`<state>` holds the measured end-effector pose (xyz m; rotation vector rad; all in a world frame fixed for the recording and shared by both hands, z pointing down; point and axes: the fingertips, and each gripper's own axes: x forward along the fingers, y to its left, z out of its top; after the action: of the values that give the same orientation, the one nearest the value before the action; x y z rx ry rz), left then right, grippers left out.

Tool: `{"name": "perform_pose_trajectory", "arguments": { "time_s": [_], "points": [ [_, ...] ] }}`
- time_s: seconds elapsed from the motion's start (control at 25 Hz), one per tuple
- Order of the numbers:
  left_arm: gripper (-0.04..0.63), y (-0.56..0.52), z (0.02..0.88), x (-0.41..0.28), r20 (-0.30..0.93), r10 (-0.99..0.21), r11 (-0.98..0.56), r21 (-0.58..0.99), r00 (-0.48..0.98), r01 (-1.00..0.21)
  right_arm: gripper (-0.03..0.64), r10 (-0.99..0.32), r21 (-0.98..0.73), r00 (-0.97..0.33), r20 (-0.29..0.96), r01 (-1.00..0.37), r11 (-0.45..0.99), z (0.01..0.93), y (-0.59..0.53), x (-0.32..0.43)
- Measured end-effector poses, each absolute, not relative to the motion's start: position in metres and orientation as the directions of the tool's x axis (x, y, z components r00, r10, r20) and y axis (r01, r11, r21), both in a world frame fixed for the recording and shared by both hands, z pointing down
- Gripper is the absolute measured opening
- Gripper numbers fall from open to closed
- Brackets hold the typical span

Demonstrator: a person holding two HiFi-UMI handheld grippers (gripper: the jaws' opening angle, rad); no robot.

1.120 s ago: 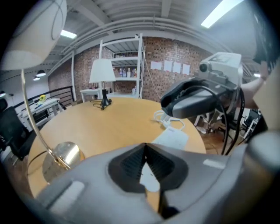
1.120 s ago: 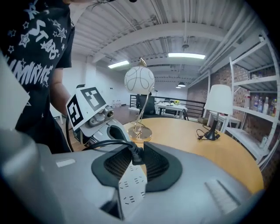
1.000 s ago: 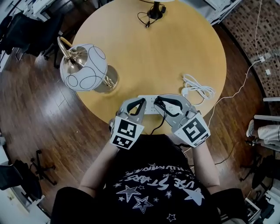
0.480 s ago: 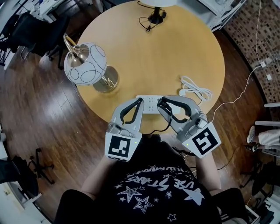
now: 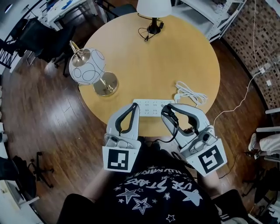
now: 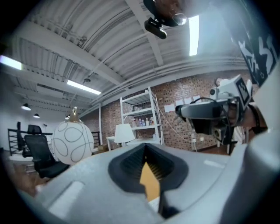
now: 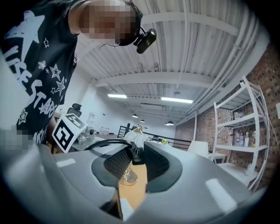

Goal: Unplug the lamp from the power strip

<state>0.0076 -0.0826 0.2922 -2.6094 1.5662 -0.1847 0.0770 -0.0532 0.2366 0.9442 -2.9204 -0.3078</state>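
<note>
The white power strip [image 5: 151,106] lies near the table's front edge. My right gripper [image 5: 167,109] is shut on the lamp's black plug [image 5: 169,114], held in the air above the strip's right end. The plug's black cord [image 5: 176,131] loops back toward the person. In the right gripper view the plug [image 7: 136,155] sits between the pads, high over the tabletop. My left gripper [image 5: 133,106] hovers over the strip's left end, shut and holding nothing; its tips [image 6: 145,147] meet. The globe-shaded lamp [image 5: 86,66] with a brass base [image 5: 106,84] stands at the table's left.
A round wooden table [image 5: 153,57] carries a second lamp with a white shade [image 5: 154,8] at the far edge and a coiled white cable [image 5: 191,93] at the right. Office chairs [image 5: 35,35] stand on the wood floor at the left. The person's torso fills the bottom of the head view.
Both grippers have risen toward the camera and drawn back from the strip. The right one has carried the black plug up with it, the cord trailing below.
</note>
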Motion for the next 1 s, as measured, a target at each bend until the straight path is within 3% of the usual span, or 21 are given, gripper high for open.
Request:
{"name": "perform_pose_trajectory", "arguments": {
  "time_s": [0.36,1.0],
  "points": [
    [0.003,-0.077,0.288,0.02,0.023,-0.889,-0.456,-0.138,0.457,-0.879,0.089,-0.707,0.099,-0.707,-0.013,-0.705,0.703,0.259,-0.068,0.098],
    [0.003,-0.073,0.293,0.028,0.039,-0.883,-0.468,-0.13,0.468,-0.874,0.087,-0.715,0.109,-0.698,0.02,-0.71,0.696,0.284,-0.067,0.102]
  ]
}}
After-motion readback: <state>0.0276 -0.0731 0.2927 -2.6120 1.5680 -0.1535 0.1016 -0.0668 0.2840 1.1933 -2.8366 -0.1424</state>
